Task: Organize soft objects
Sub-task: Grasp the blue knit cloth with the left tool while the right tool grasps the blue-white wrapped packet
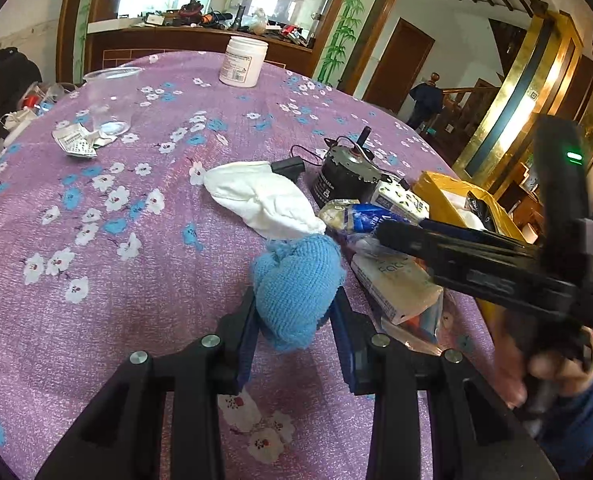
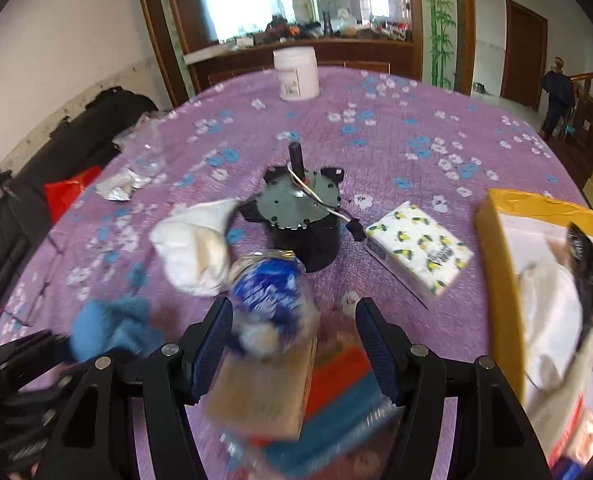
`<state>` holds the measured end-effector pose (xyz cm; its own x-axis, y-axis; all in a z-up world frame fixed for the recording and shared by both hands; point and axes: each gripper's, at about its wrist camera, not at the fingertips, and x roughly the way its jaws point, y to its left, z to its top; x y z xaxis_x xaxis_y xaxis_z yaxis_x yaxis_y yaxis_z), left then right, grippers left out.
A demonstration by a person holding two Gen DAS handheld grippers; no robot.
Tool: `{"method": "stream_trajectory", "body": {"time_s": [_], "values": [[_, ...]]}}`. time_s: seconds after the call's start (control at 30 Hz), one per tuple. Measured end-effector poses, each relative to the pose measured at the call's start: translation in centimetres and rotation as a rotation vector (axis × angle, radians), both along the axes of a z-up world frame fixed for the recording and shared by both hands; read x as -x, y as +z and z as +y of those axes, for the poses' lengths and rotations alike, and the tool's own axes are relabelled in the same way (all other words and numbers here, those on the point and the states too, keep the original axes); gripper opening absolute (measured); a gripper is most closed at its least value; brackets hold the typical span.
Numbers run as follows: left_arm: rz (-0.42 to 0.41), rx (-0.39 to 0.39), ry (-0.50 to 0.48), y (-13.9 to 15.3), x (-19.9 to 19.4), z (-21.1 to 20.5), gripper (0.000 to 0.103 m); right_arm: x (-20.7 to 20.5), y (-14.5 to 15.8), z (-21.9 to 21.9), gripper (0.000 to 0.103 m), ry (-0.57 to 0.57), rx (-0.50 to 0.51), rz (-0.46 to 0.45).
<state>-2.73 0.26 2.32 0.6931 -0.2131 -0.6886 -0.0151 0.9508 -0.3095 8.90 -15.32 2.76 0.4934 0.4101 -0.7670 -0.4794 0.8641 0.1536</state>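
1. Blue knitted cloth (image 1: 296, 294), bunched into a soft lump, is seen between the two pads of the left gripper (image 1: 294, 332); the pads appear to press its lower part on both sides, so it is judged to be gripped, low over the purple flowered tablecloth (image 1: 96, 280).
2. Its long axis is judged to run roughly along the fingers, from between the pads out toward the white cloth (image 1: 260, 202), whose near tip is touched or nearly touched by the blue lump's far end.
3. From the right wrist view the same blue cloth (image 2: 112, 330) is found to the left of the right gripper (image 2: 294, 344) and outside its fingers, so the left hand is plainly the nearer one.
4. The yellow box (image 2: 500, 280), already holding white and dark soft items, lies at the right edge of the table; from the left gripper it is reached only across the clutter of packets and the black motor (image 1: 346, 176).
5. The right gripper is held wide apart; a blurred blue-and-white wrapped bag (image 2: 272, 300) lies between its fingers, near the left pad, but no closing on it is seen.
6. A carry of the blue cloth rightward to the box is judged the likely next step, and the right gripper, lying in that path, may need to be cleared.
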Motion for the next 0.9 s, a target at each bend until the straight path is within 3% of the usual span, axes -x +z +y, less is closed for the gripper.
{"method": "stream_trajectory", "body": {"time_s": [0.03, 0.17, 0.3, 0.57, 0.9], "values": [[0.003, 0.003, -0.006, 0.0, 0.0, 0.0, 0.033, 0.1, -0.3, 0.0, 0.038, 0.01, -0.018, 0.005], [0.007, 0.005, -0.015, -0.1, -0.1, -0.1, 0.034, 2.0, 0.4, -0.7, 0.037, -0.007, -0.018, -0.074], [0.003, 0.001, -0.011, -0.1, -0.1, -0.1, 0.034, 4.6, 2.0, -2.9, 0.037, -0.022, -0.1, -0.119], [-0.018, -0.024, -0.024, 0.2, 0.1, -0.7, 0.034, 8.6, 1.9, -7.0, 0.038, -0.074, -0.208, -0.11], [-0.086, -0.105, -0.042, 1.1, 1.2, -2.2, 0.034, 9.2, 1.2, -8.4, 0.038, -0.104, -0.267, -0.086]]}}
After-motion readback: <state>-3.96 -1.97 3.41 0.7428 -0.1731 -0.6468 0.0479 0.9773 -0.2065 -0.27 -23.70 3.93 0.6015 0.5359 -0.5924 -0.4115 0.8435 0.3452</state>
